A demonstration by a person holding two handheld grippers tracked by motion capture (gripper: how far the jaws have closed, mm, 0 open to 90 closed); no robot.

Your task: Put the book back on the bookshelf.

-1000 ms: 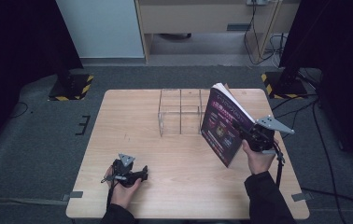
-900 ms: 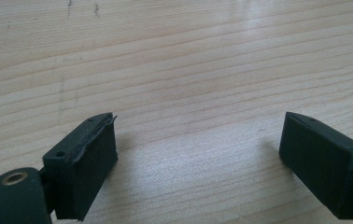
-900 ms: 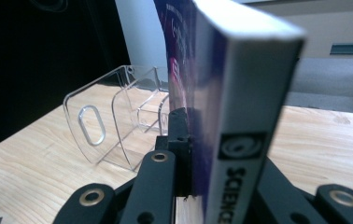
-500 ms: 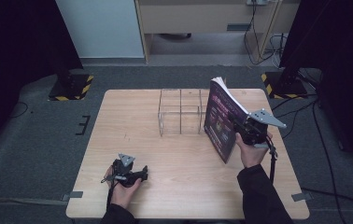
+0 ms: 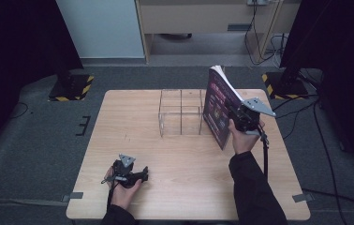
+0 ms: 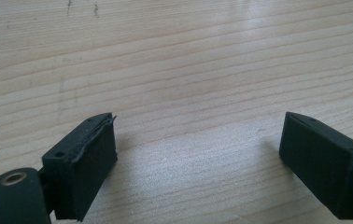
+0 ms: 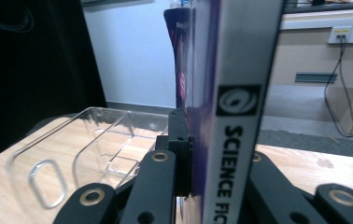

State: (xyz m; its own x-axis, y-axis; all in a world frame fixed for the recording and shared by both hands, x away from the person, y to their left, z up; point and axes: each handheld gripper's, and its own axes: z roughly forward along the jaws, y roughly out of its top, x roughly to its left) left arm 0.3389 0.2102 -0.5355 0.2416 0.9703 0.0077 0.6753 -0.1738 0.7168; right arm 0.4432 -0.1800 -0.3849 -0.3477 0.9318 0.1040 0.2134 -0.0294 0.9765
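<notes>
A purple book (image 5: 218, 105) with a grey spine reading "SCIENCE FIC…" (image 7: 235, 116) is held upright in the air, just right of a clear acrylic organizer (image 5: 180, 112). My right gripper (image 5: 241, 117) is shut on the book, its jaws clamped on either side near the spine (image 7: 212, 158). The organizer (image 7: 86, 154) lies to the left of the book in the right gripper view. Near the table's front left, my left gripper (image 5: 135, 177) rests low over bare wood, and its pads (image 6: 93, 163) stand wide apart with nothing between them.
The wooden table (image 5: 133, 122) carries the organizer at its back middle. Behind it stand a white panel (image 5: 100, 28) and a wooden cabinet (image 5: 194, 18) with cables on the floor. Black stands with yellow-striped bases (image 5: 70, 86) flank the table.
My right gripper has carried the book up and to the left, closer to the organizer, and stood it more upright. The left gripper has stayed put.
</notes>
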